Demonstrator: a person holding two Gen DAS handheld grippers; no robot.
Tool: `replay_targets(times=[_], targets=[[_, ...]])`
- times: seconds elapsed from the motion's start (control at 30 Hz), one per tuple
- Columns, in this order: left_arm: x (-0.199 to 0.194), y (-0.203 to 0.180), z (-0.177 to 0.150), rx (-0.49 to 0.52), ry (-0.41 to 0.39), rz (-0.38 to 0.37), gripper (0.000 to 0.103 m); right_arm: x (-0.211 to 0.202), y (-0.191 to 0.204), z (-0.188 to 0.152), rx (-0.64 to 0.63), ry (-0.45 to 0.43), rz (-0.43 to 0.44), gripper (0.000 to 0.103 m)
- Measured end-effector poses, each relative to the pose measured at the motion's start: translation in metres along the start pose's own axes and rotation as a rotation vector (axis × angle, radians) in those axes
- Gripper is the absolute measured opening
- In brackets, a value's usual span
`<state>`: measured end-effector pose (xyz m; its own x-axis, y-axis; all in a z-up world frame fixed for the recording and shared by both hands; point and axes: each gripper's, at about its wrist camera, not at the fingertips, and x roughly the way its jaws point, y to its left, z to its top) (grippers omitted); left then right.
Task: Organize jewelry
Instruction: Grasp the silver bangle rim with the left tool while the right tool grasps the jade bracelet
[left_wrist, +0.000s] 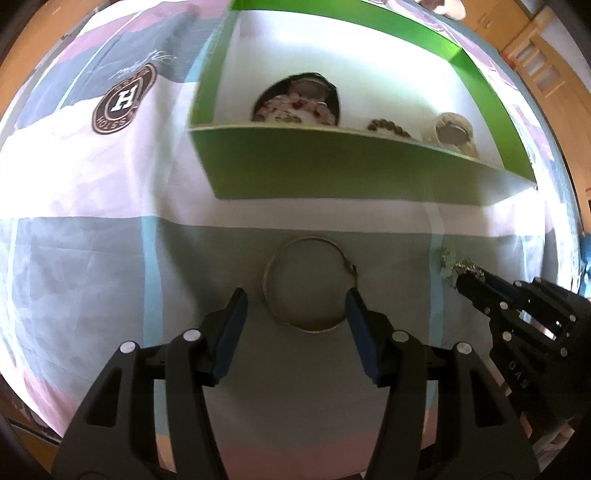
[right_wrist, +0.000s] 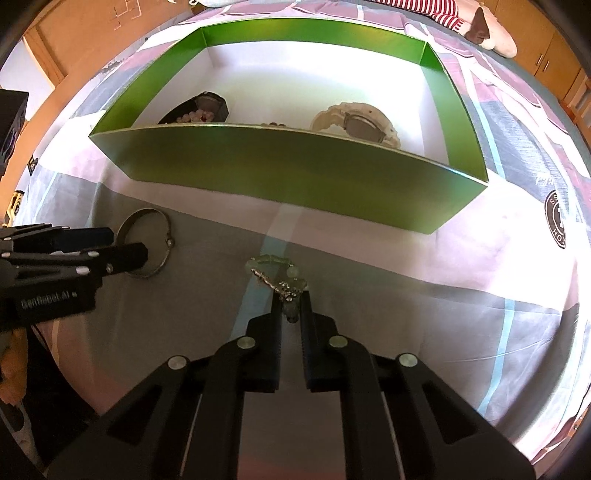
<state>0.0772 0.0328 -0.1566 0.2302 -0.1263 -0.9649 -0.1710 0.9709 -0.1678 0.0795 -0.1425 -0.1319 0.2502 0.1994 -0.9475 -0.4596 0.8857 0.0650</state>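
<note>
A thin metal bangle lies flat on the grey patch of the bedsheet. My left gripper is open, its blue pads standing either side of the bangle, and the right pad touches its rim. From the right wrist, the bangle shows partly behind the left gripper. My right gripper is shut on a green bead bracelet with a silver chain, which trails forward onto the sheet. In the left wrist view, the right gripper and the bracelet are at the right.
A green box with a white floor stands just beyond both grippers. It holds a black watch with a red-and-white bead bracelet, a brown bead bracelet and a cream watch. The patterned sheet has a round badge. Wooden cabinets stand behind.
</note>
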Motion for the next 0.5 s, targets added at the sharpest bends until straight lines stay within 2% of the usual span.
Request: replay_targets(times=[0.1,0.17,0.2,0.23,0.37,0.43,0.47,0.5], targets=[[0.0,0.015,0.004,-0.032,0.003,-0.002,0.056,0.0,-0.006,-0.001,0.005,0.006,-0.005,0.009],[0.003,0.019,0.002,-0.042,0.017,0.017,0.05,0.003,-0.003,0.002,0.005,0.011,-0.009,0.009],[0.005,0.02,0.0,-0.041,0.026,0.029,0.041,0.004,-0.003,0.002,0.004,0.012,-0.01,0.009],[0.006,0.02,-0.001,-0.034,0.024,0.053,0.038,0.007,-0.001,0.003,0.004,0.013,-0.01,0.009],[0.005,0.019,-0.003,-0.028,0.018,0.074,0.031,0.009,0.002,0.005,0.0,0.015,-0.015,0.009],[0.004,0.019,-0.003,-0.032,0.009,0.078,0.012,0.009,0.003,0.006,-0.001,0.015,-0.016,0.009],[0.001,0.02,-0.002,-0.038,0.006,0.068,0.006,0.009,0.004,0.006,-0.001,0.014,-0.016,0.009],[-0.001,0.02,0.0,-0.038,0.002,0.07,0.004,0.008,0.005,0.007,-0.001,0.013,-0.016,0.009]])
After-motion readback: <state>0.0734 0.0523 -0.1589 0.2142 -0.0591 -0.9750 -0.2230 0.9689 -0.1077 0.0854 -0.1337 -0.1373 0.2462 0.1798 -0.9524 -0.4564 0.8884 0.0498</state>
